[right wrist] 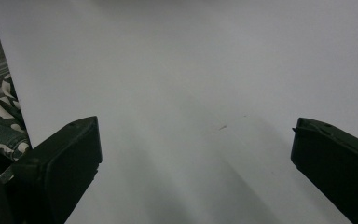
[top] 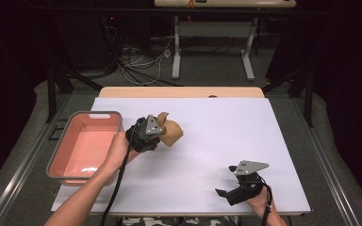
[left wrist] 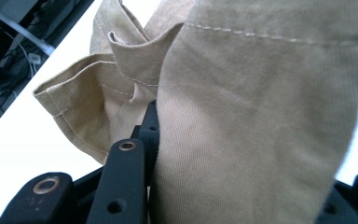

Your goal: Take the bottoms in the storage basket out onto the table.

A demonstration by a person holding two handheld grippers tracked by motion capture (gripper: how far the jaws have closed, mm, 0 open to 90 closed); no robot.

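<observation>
high view: your left gripper (top: pixel 156 134) has its fingers pinching the tan cloth (top: pixel 169 132), bunched just right of the pink bin (top: pixel 86 146), above the white counter (top: pixel 226 141). carry it over the bin's rim before you let go, so no fold drapes outside.

left gripper view: cloth (left wrist: pixel 242 121) sits between the black fingers (left wrist: pixel 123 182), a loose hem hanging left; keep the pinch firm.

right gripper view: your right gripper (right wrist: pixel 193 172) has its fingers spread wide over bare counter (right wrist: pixel 191 70), holding nothing; keep it clear.
</observation>
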